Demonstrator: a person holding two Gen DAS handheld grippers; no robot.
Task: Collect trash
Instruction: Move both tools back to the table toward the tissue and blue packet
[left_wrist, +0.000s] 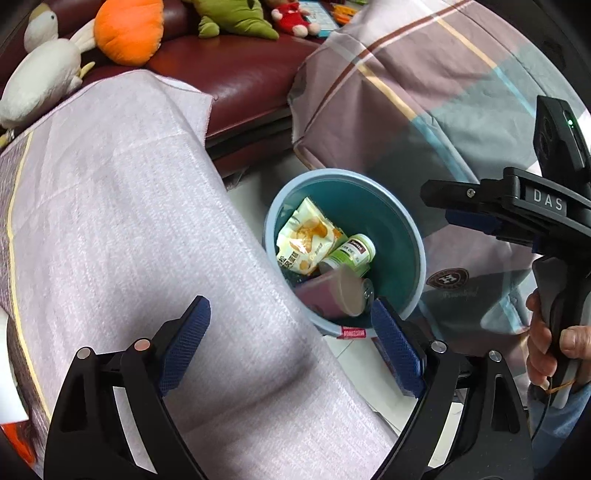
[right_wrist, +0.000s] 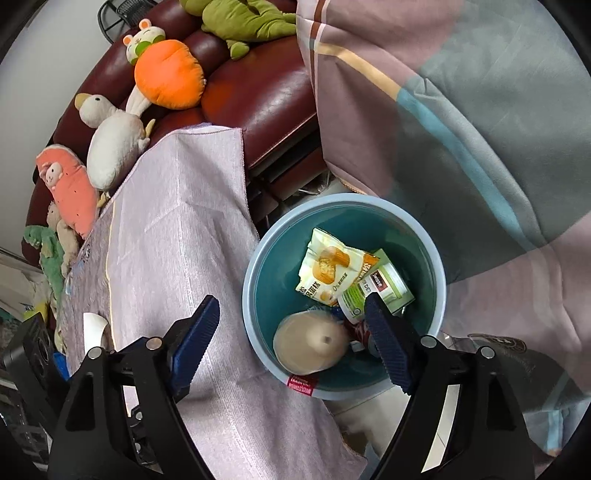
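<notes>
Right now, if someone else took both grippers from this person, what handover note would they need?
Left gripper: open, empty, over the mauve tablecloth edge beside the bin.
Right gripper: open, empty, above the bin.
Round blue plastic trash bin stands on the floor between the cloth-covered table and the plaid blanket.
Done: a yellow-white snack packet, a green-labelled supplement bottle and a beige paper cup on its side are in the bin, with something red partly hidden under them.
Left: a white curved item lies on the table, possibly trash. Check the table for more.
</notes>
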